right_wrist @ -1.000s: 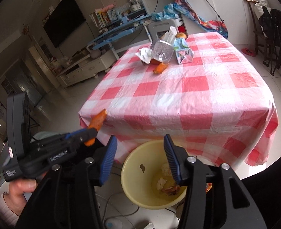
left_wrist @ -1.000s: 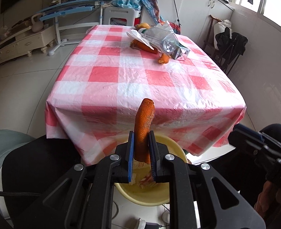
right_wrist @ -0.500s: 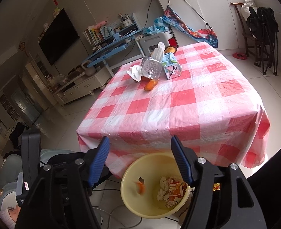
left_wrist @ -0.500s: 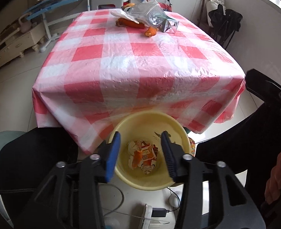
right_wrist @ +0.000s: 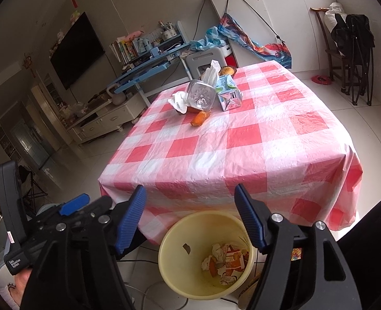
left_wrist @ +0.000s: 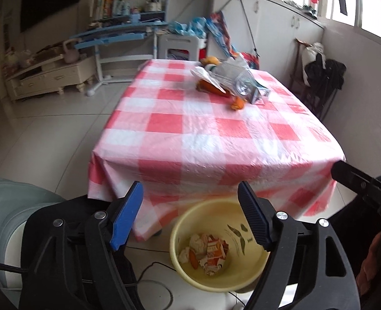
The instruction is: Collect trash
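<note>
A black flat-screen television [right_wrist: 76,49] hangs on the wall at upper left. Below it stands a cream low cabinet [right_wrist: 105,120] (drawers facing the room). A blue tilted desk [right_wrist: 149,64] sits centre-top, and a dark wooden chair [right_wrist: 350,51] draped with black clothing stands upper right.

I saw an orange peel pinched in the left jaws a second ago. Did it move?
Yes. The orange peel dropped down into the yellow bin on the floor; the left gripper has just been opening, empty.
</note>
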### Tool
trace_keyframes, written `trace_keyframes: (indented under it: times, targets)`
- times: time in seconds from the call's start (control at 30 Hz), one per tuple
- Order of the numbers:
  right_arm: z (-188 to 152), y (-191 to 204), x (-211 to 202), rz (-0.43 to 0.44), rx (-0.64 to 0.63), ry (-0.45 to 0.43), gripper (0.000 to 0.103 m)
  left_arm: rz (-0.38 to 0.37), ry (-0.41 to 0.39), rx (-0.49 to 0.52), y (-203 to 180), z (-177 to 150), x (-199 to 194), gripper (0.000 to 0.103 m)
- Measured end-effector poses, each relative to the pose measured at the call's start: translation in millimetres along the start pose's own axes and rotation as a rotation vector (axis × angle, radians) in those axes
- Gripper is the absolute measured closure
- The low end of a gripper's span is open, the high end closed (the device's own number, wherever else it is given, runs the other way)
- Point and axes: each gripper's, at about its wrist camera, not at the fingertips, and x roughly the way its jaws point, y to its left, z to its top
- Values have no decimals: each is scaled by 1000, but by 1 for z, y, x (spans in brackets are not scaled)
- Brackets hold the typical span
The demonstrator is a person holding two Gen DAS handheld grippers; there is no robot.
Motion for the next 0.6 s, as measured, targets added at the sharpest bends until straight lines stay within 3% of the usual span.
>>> trace_keyframes:
  times: [0.6]
  targets:
    - [-2,10,7,-16,-55,18,31,55,-23,-47,15,-4,7,29]
